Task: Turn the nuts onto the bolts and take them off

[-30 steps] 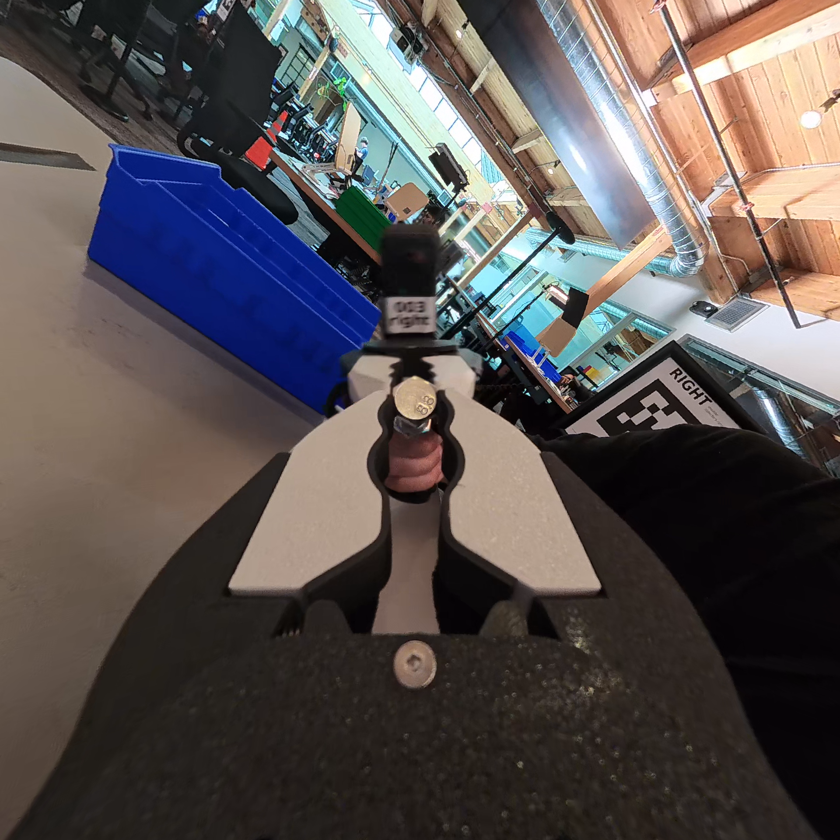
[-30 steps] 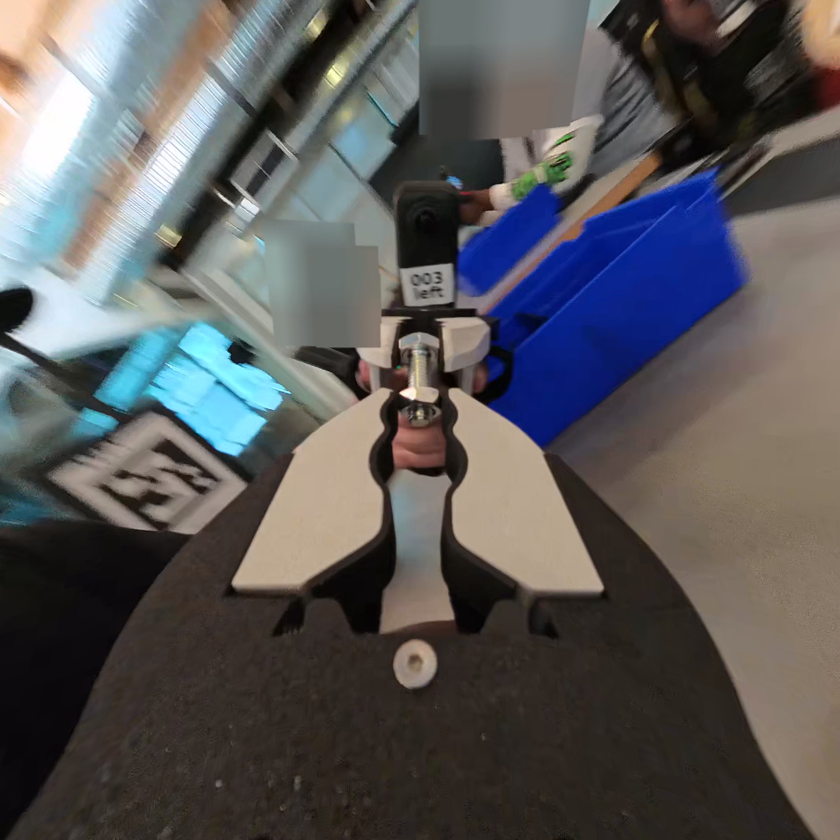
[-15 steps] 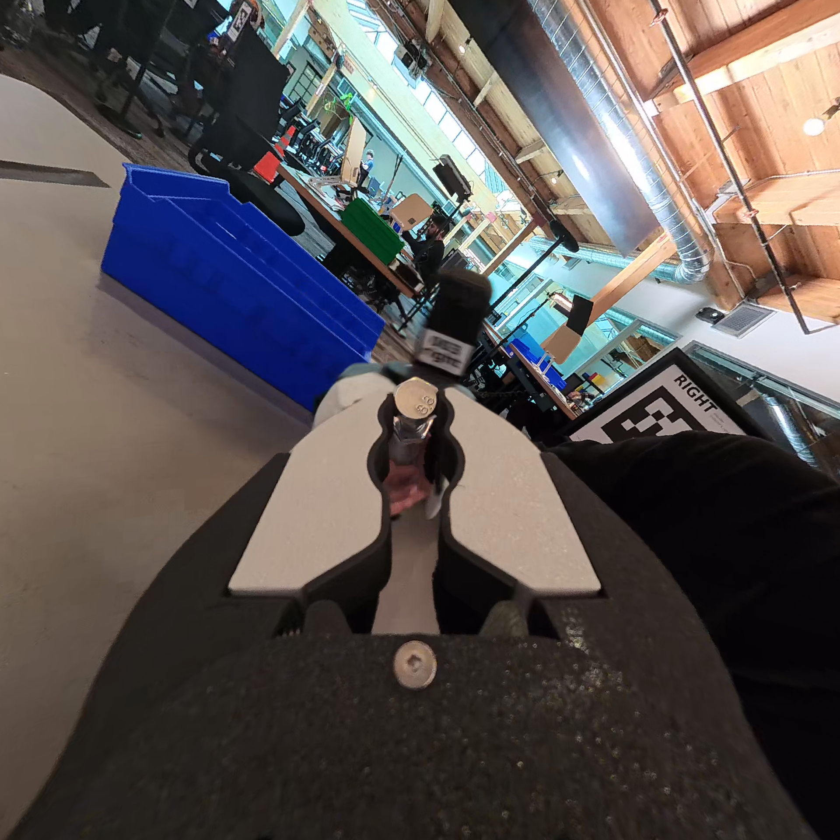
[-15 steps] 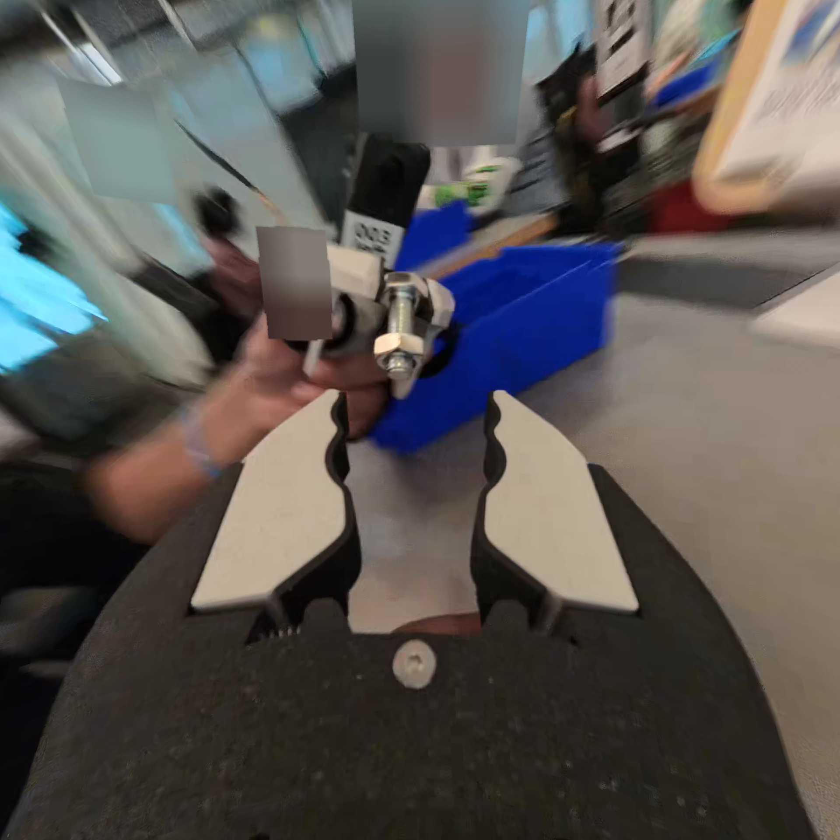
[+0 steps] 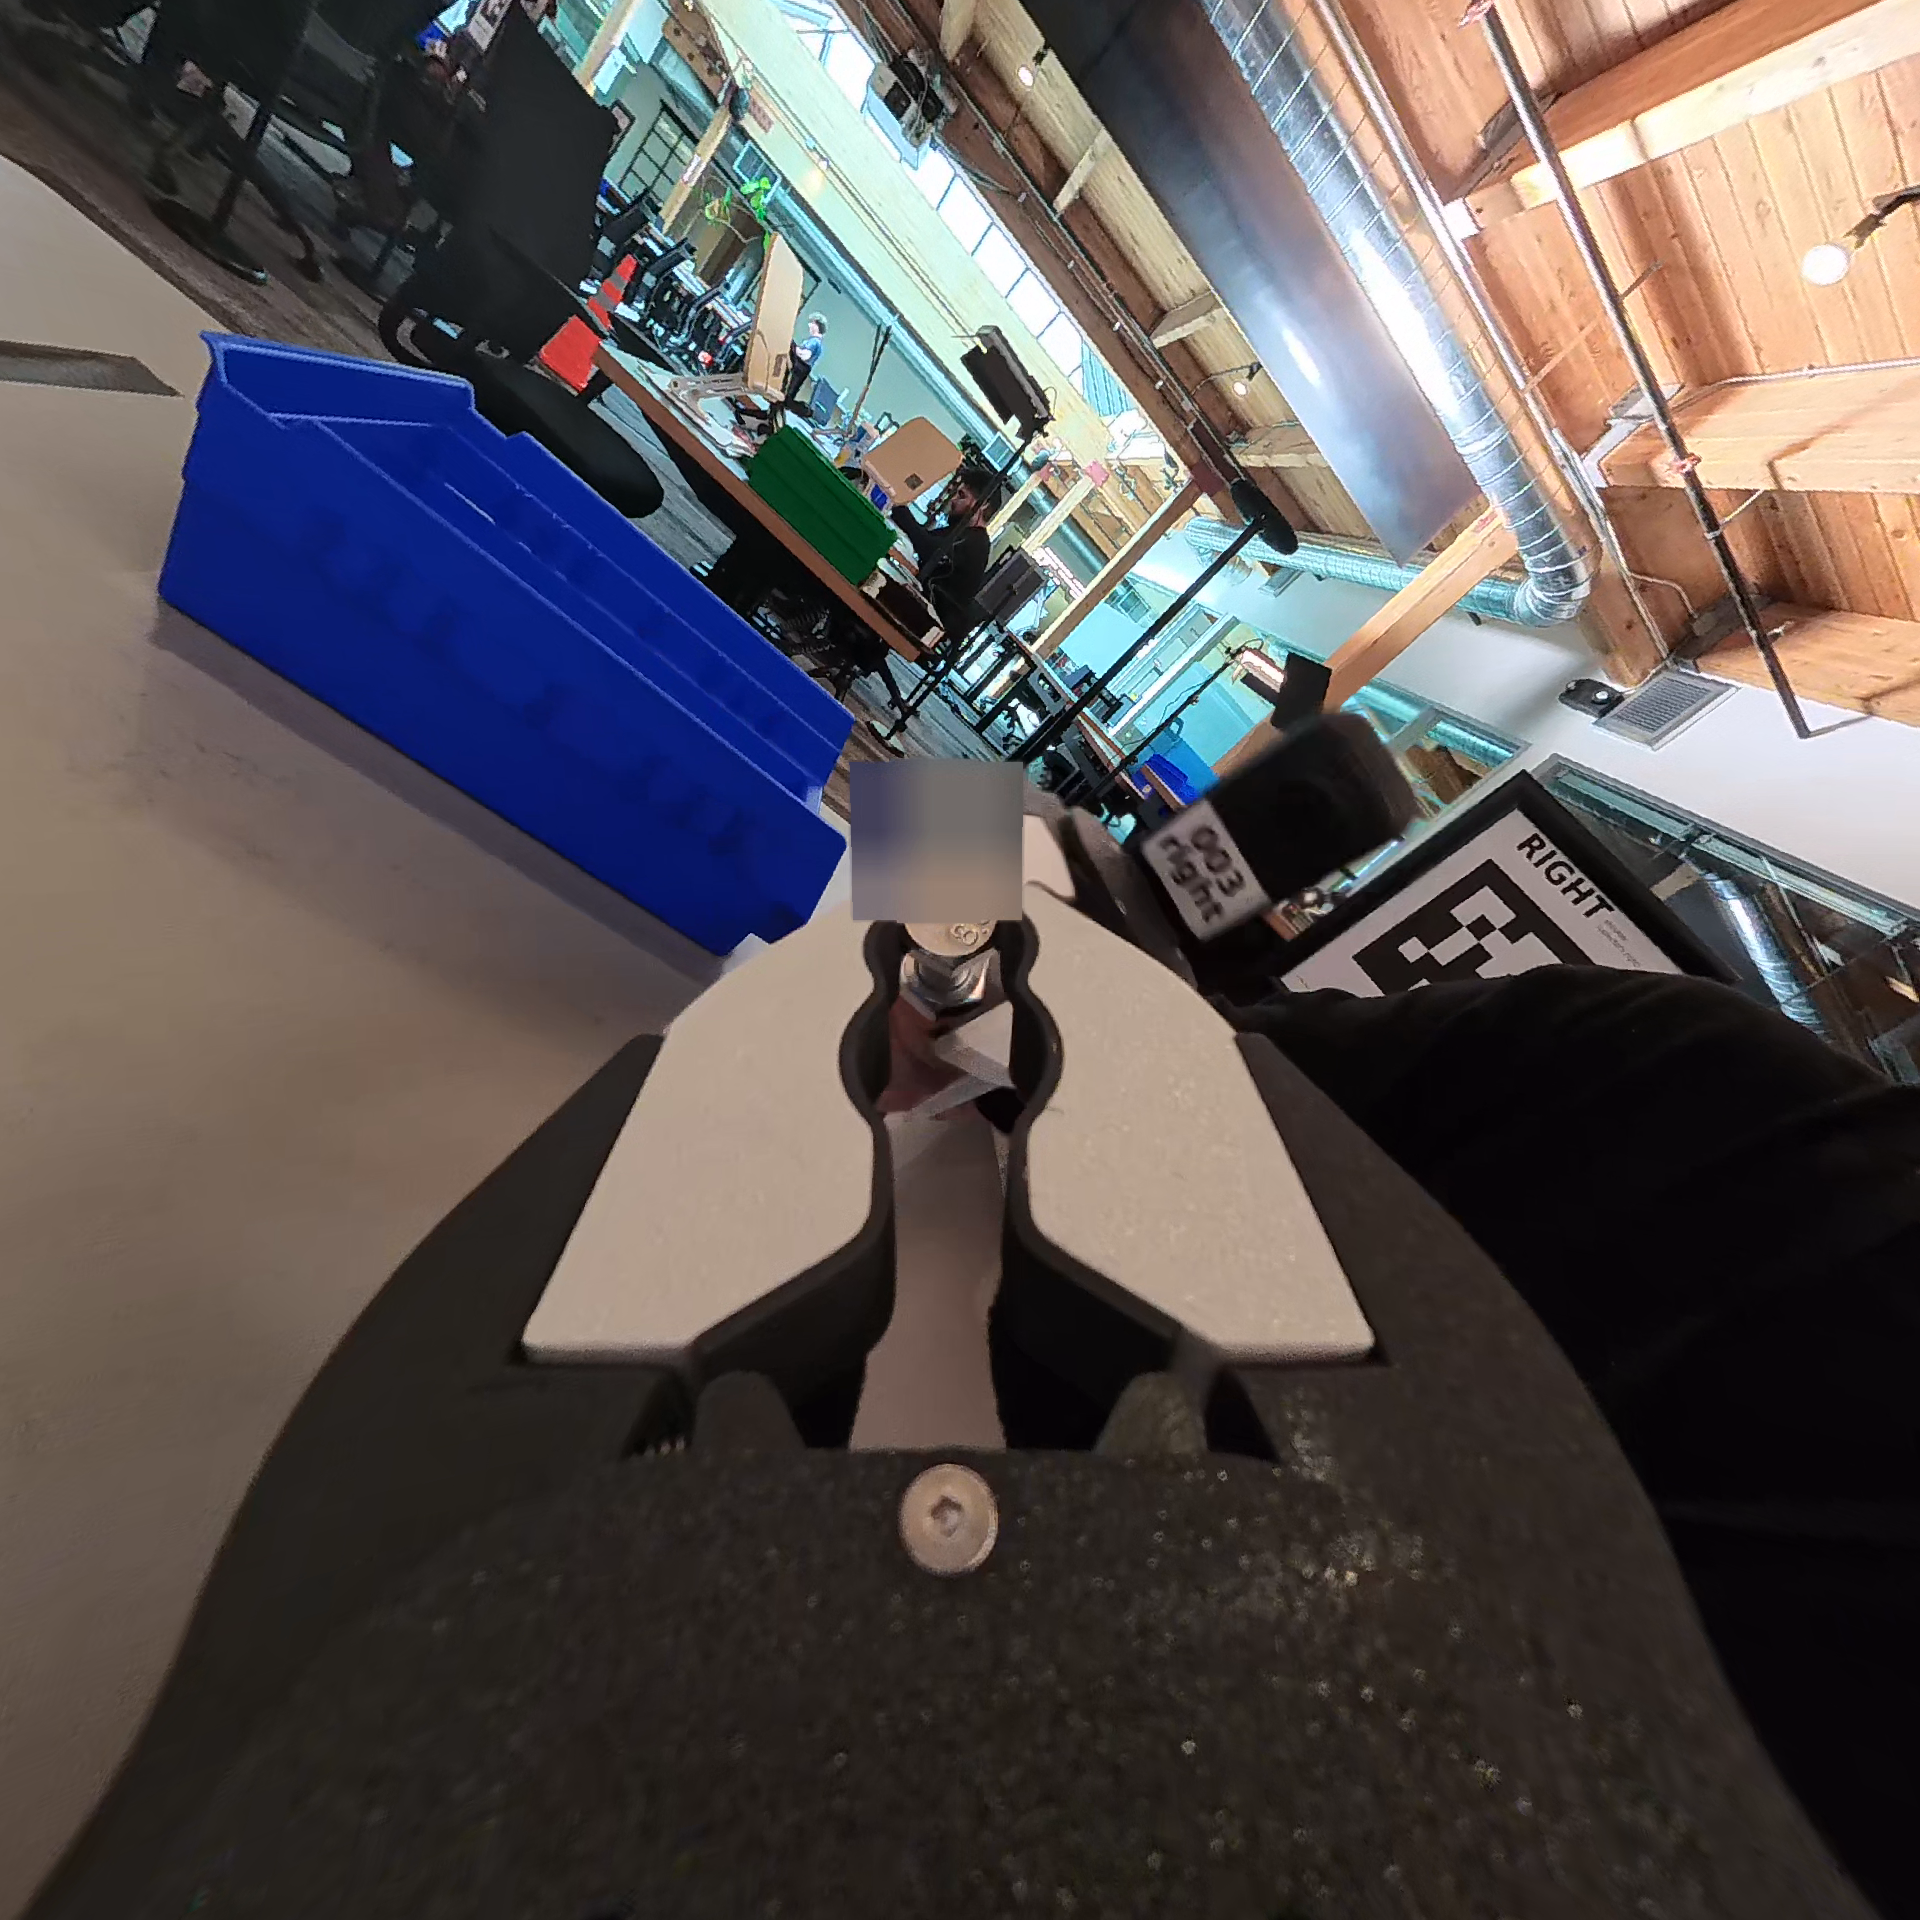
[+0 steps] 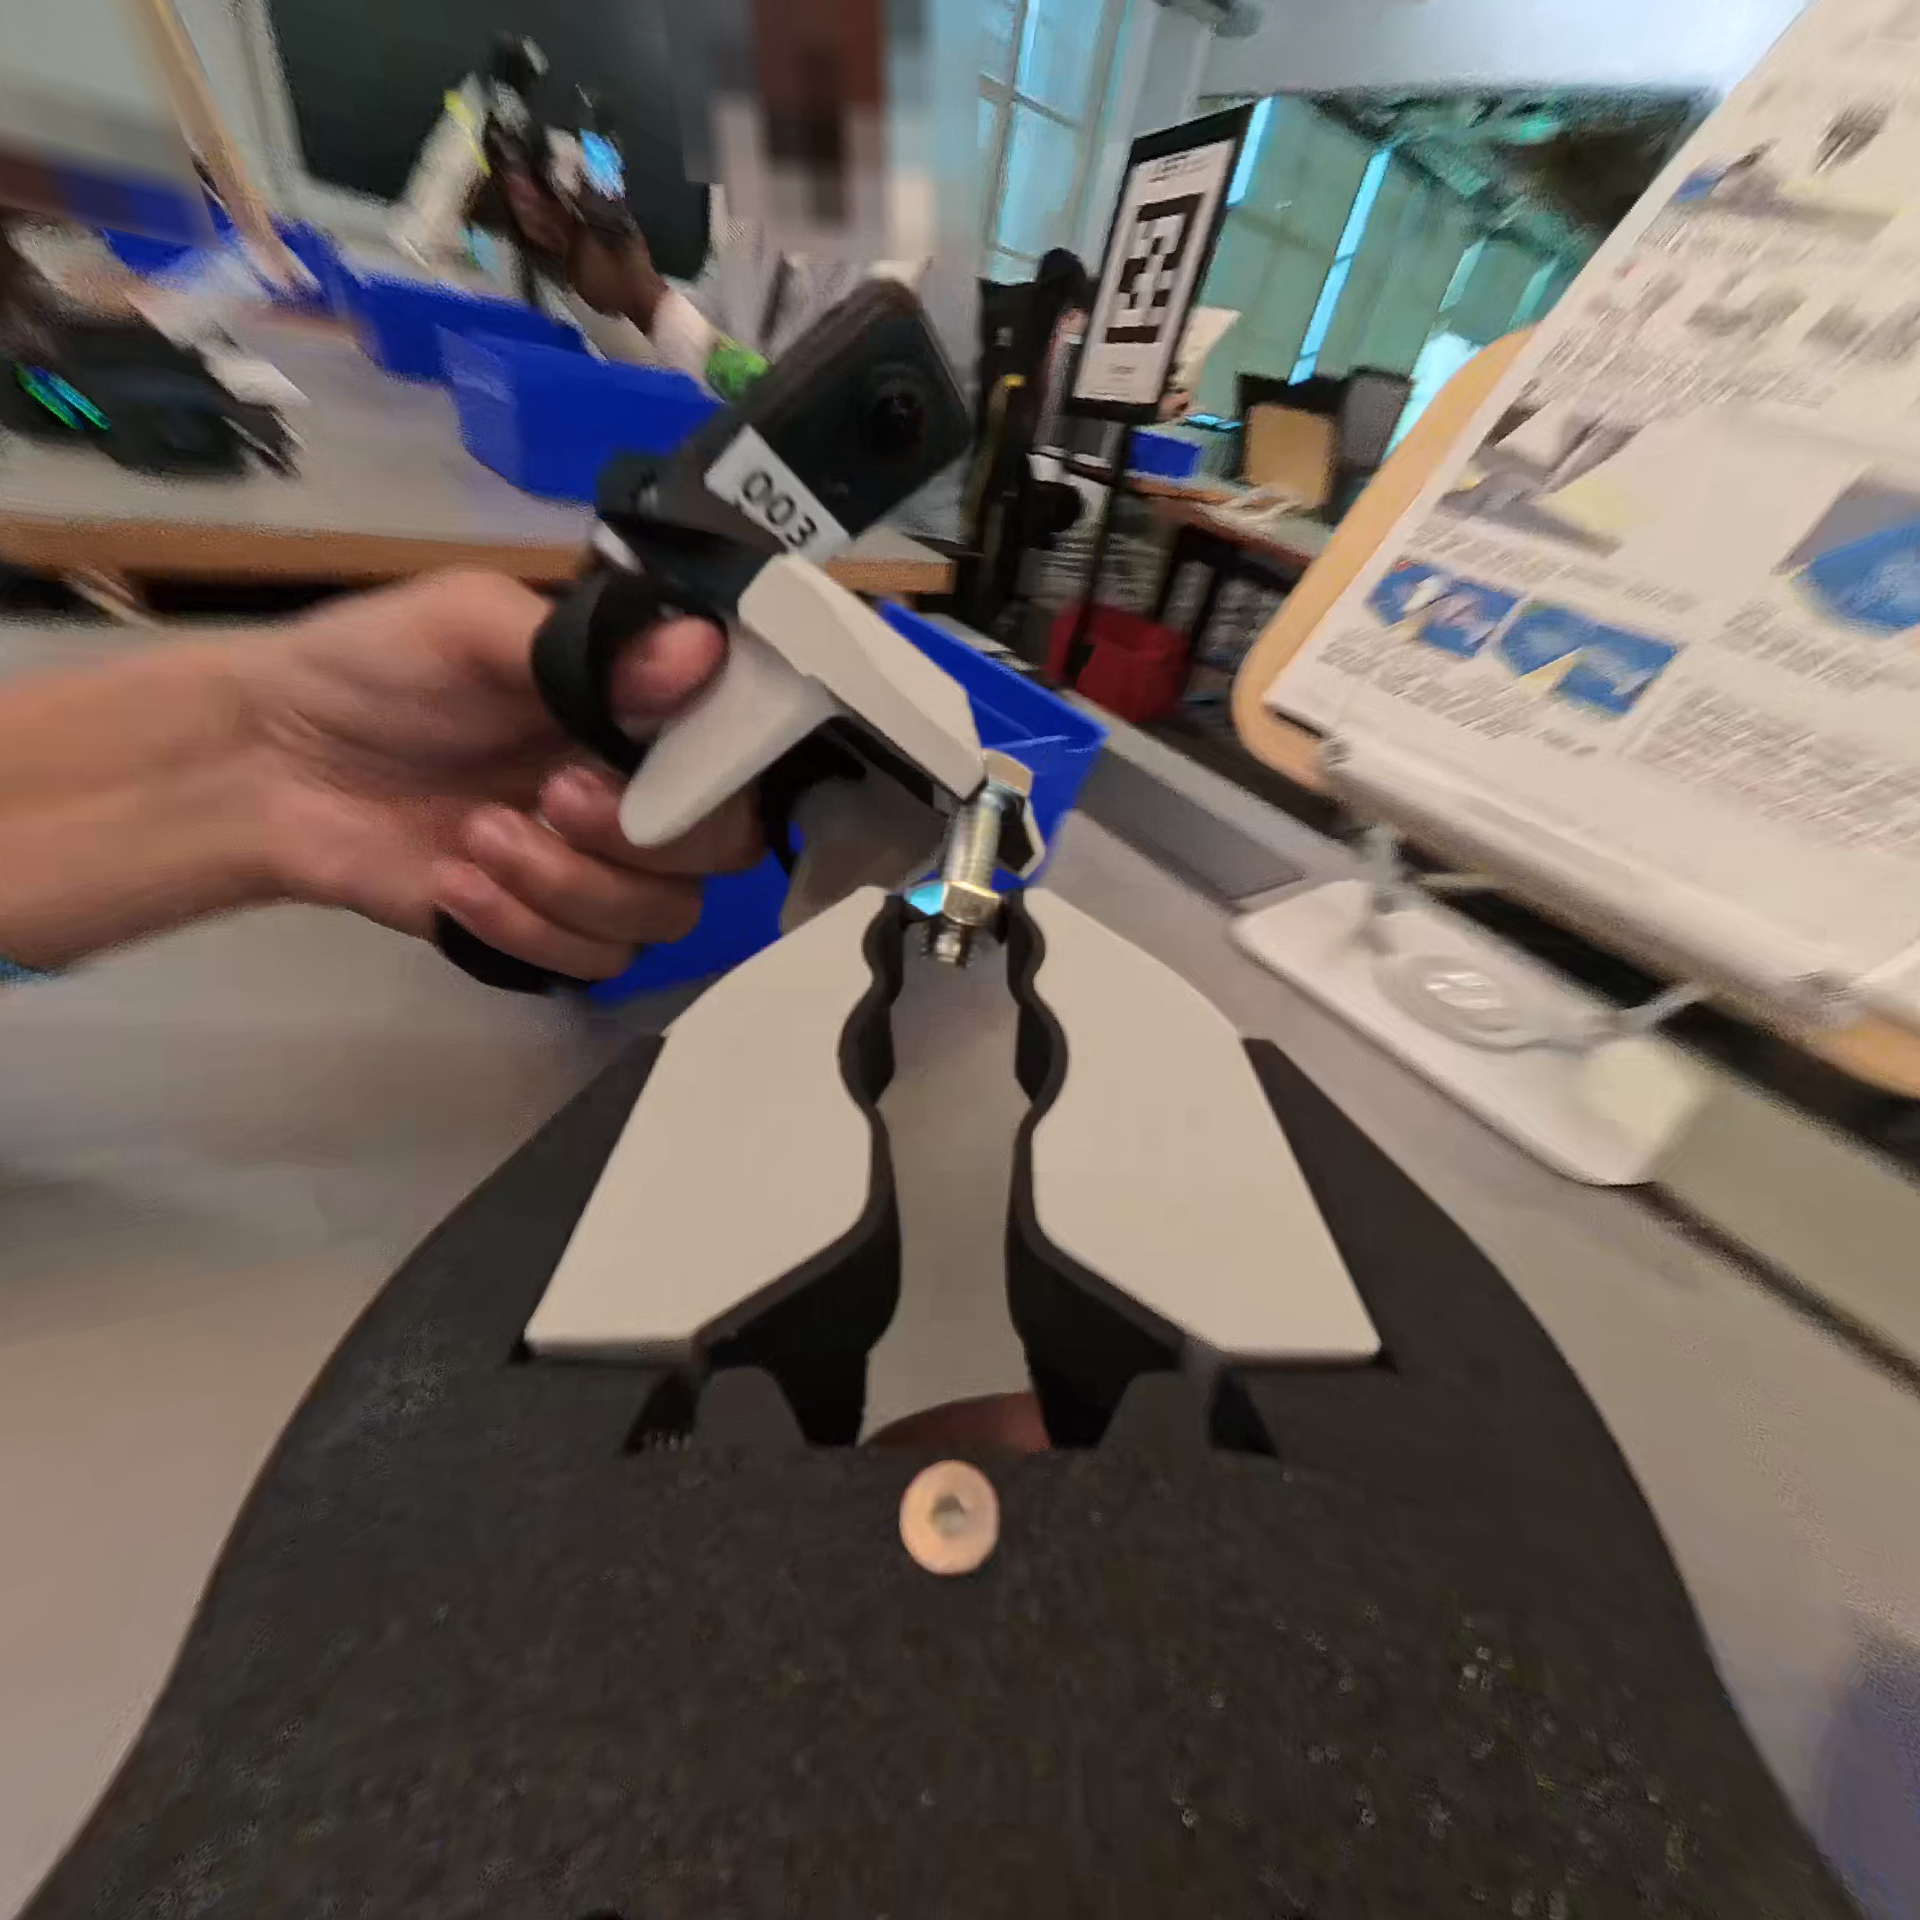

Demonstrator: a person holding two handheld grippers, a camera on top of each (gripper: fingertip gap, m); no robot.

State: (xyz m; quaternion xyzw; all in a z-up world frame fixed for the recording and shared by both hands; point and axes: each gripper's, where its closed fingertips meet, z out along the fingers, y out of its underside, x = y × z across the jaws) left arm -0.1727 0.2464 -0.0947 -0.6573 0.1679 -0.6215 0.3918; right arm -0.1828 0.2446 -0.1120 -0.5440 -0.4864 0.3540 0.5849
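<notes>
- Right wrist view shows my left gripper [image 6: 1006, 821] held up over the tabletop [image 6: 260, 1091] in a bare hand [image 6: 416, 758], its fingers clamped on the head end of the bolt [image 6: 971, 831].
- Writing: a white sticker [image 6: 774, 499] sits under the camera on that gripper, a printed board [image 6: 1662, 499] leans at the tabletop's right edge, and a black-and-white marker sign [image 6: 1158, 260] stands behind; I leave their wording unread.
- Bolt: bright silver, threaded, tilted, shank pointing down toward my right gripper [image 6: 951, 935].
- Nut [image 6: 961, 906]: silver, hexagonal, sitting low on the thread with a short bit of thread poking past it.
- My right gripper's fingertips lie on either side of the nut, nearly closed; blur keeps me from telling whether they actually pinch it.
- Left wrist view: the fingers [image 5: 758, 1143] are closed on the bolt [image 5: 948, 977] at their tips, with a blue bin [image 5: 468, 644] toward the tabletop's far edge.
</notes>
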